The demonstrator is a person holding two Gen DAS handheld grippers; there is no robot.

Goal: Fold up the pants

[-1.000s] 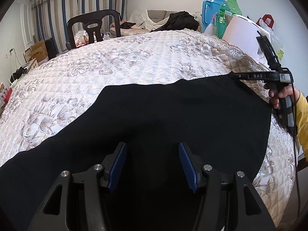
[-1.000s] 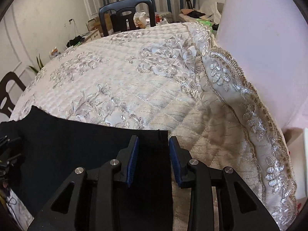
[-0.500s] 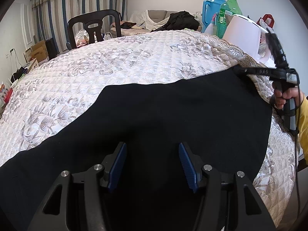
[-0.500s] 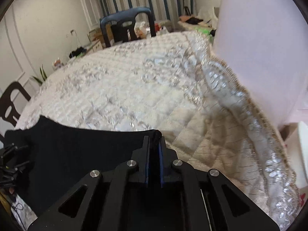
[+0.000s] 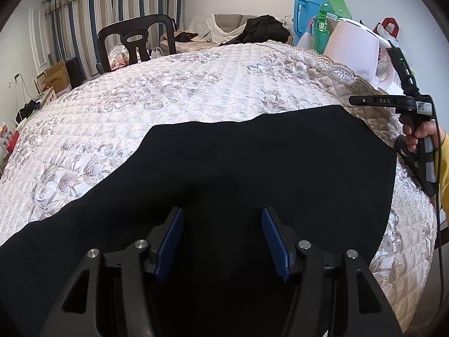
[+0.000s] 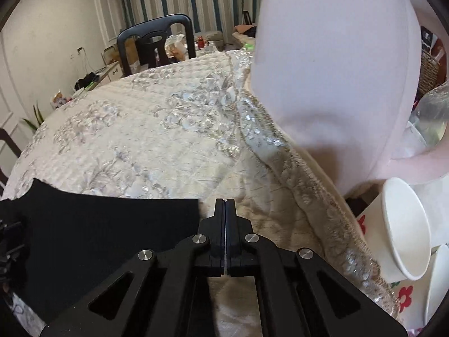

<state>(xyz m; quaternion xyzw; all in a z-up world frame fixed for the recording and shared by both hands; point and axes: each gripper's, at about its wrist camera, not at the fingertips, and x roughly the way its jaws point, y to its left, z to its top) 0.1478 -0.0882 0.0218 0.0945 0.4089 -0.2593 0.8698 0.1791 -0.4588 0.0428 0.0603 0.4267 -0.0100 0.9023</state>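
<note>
The right claw [image 6: 225,205] has just snapped together, but where it pinched the corner of the black pants [image 5: 252,174] half a second ago, it now holds nothing; the corner lies just beside its tips. The pants remain flat on the quilted bench [image 5: 168,90]. The left claw [image 5: 221,238] hovers apart over the cloth. The grab likely needs repeating.
</note>
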